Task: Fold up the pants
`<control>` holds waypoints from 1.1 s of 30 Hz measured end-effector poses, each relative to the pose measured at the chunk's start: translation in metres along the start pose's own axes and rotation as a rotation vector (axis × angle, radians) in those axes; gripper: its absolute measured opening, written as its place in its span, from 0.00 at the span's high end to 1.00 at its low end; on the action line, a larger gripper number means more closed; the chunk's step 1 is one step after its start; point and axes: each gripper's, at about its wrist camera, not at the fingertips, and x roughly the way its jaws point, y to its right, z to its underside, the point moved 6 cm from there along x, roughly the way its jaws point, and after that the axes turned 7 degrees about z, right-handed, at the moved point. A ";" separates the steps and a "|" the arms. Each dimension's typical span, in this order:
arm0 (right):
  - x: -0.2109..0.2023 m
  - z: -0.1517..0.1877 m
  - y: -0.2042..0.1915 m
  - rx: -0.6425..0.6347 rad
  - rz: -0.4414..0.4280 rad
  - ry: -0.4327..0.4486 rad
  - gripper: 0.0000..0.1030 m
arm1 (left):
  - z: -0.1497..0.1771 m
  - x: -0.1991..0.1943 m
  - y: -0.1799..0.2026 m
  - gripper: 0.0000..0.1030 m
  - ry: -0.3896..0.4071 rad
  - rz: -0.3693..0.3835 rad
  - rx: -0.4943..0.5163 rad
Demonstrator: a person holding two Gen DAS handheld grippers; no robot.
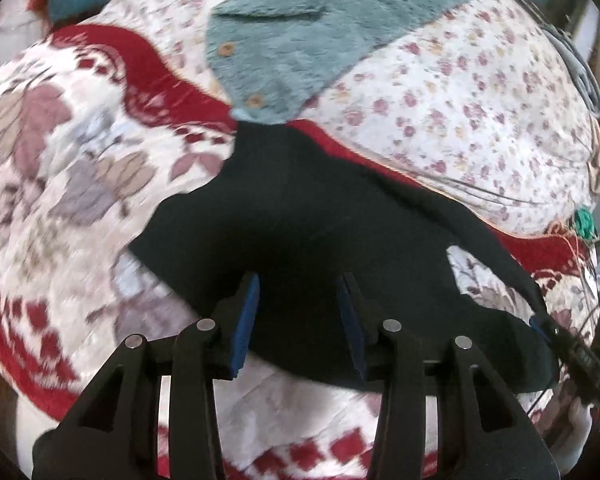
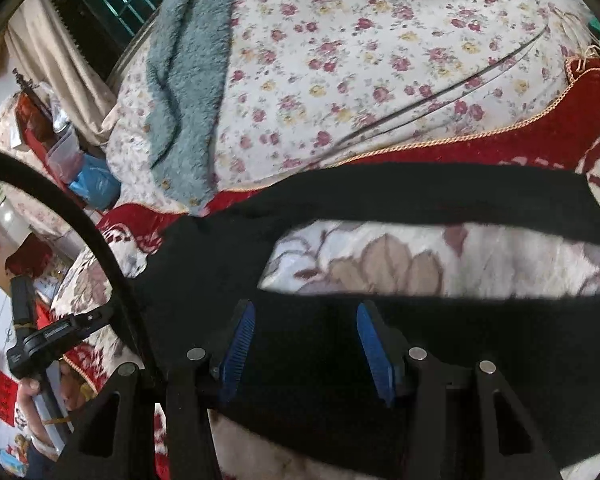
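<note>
Spreading over the bed [image 1: 440,92], the flowered sheet and the red-and-cream blanket [image 1: 60,152] carry everything. The pants [image 1: 300,220] lie on that blanket, black, with the body near me and two legs running off toward my right. I judge them light, limp and a little clingy on the plush; they will sag and drag if lifted from one point, so I would take them at the outer edges, waist end in one tool and leg end in the other.

A teal fleece garment [image 1: 300,28] lies beyond, its buttoned corner just touching the pants' far tip.

My left tool [image 1: 300,320] hangs released over the wide part, blue pads apart, nothing between them. My right tool [image 2: 306,344] is likewise released above the nearer leg.

Black on black hides seams, waistband and creases; I cannot tell front from back. The nearer leg's end is cut off in the right wrist view, and blur softens the blanket.
</note>
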 end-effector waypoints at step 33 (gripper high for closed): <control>0.038 -0.049 0.154 0.544 -0.109 0.003 0.38 | -0.099 0.222 0.090 0.52 -0.261 0.122 -0.301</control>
